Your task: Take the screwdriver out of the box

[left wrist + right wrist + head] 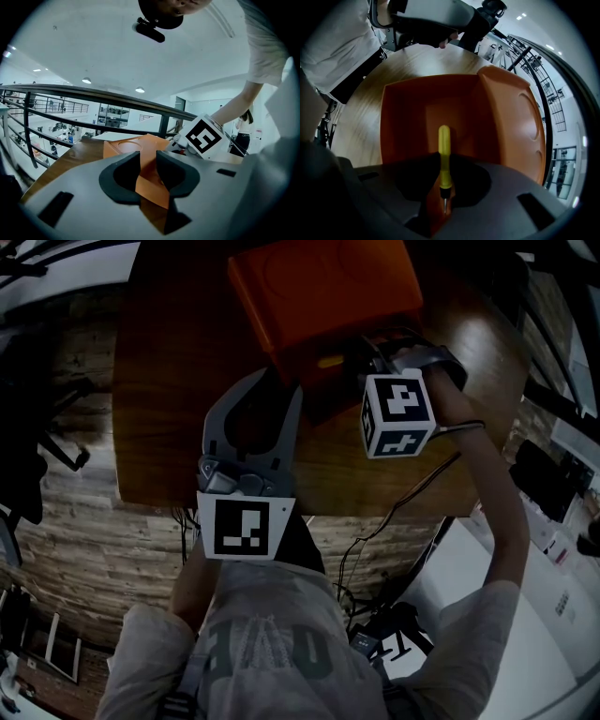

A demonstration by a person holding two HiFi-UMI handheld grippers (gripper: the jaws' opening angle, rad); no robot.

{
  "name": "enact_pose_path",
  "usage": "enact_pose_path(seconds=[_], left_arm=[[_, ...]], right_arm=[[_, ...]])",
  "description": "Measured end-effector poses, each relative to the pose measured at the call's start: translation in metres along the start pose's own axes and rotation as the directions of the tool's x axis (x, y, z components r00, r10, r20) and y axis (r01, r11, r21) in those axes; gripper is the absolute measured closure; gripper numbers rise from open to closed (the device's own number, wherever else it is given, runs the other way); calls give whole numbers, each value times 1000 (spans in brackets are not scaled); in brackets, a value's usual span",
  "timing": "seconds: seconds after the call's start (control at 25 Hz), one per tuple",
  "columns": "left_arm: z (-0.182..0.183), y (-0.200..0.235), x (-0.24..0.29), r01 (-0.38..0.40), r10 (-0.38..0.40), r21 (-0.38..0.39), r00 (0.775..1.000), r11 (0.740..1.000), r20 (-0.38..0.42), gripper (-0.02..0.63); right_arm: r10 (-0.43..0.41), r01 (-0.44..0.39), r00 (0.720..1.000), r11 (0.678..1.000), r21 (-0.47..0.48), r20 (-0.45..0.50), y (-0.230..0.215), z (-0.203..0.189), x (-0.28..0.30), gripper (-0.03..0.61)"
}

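An orange plastic box [323, 292] stands open on the wooden table [169, 381], its lid raised at the far side. My left gripper [149, 171] is shut on the box's near wall [151, 180], a thin orange edge pinched between the black pads. My right gripper [443, 180] points straight down into the box's tray [408, 117] and is shut on a yellow-handled screwdriver [444, 154]. The handle sticks out past the pads and the thin metal tip shows behind them. From the head view, the right gripper's marker cube [398, 415] hides its jaws; a yellow bit [330, 361] shows inside the box.
The table's near edge [234, 507] lies just in front of the person's body, with cables [375, 531] hanging below it. A dark railing [93, 91] runs beyond the table's far side. White furniture [525, 615] stands at the right.
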State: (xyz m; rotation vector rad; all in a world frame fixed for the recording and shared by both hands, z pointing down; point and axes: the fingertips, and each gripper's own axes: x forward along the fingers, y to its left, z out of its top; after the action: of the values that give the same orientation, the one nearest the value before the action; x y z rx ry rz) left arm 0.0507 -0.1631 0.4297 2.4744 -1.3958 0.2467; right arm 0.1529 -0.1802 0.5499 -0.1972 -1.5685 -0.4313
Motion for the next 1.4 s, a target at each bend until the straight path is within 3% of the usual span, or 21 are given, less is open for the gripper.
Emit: enact_pose_path(seconds=[0.36, 0.6, 0.76, 0.88, 1.04, 1.2, 1.32, 1.4], left_arm=[[-5, -3, -4, 1, 0, 5, 1000, 1000, -14, 511], [13, -2, -8, 8, -8, 38, 1000, 999, 16, 512], [39, 1, -15, -2, -2, 76, 999, 997, 50, 512], [63, 3, -20, -1, -6, 83, 997, 997, 78, 512], [112, 10, -28, 9, -19, 66, 987, 998, 158, 511], [162, 4, -47, 23, -36, 60, 975, 998, 221, 512], [204, -5, -70, 53, -68, 66, 962, 996, 266, 512], [235, -10, -84, 80, -97, 66, 945, 995, 314, 512]], right_arm=[[9, -9, 999, 1000, 1, -35, 0, -1, 2, 502], [34, -47, 997, 978, 205, 65, -4, -2, -17, 502], [-22, -7, 995, 958, 288, 97, -7, 1, -50, 502], [-115, 50, 983, 916, 399, 142, -21, 8, -86, 502], [-285, 140, 943, 810, 569, 173, -47, 14, -143, 502], [-467, 167, 860, 639, 751, 206, -58, 24, -210, 502], [-631, 212, 755, 493, 844, 179, -60, 31, -270, 502], [-751, 241, 645, 374, 896, 140, -61, 35, -314, 502]])
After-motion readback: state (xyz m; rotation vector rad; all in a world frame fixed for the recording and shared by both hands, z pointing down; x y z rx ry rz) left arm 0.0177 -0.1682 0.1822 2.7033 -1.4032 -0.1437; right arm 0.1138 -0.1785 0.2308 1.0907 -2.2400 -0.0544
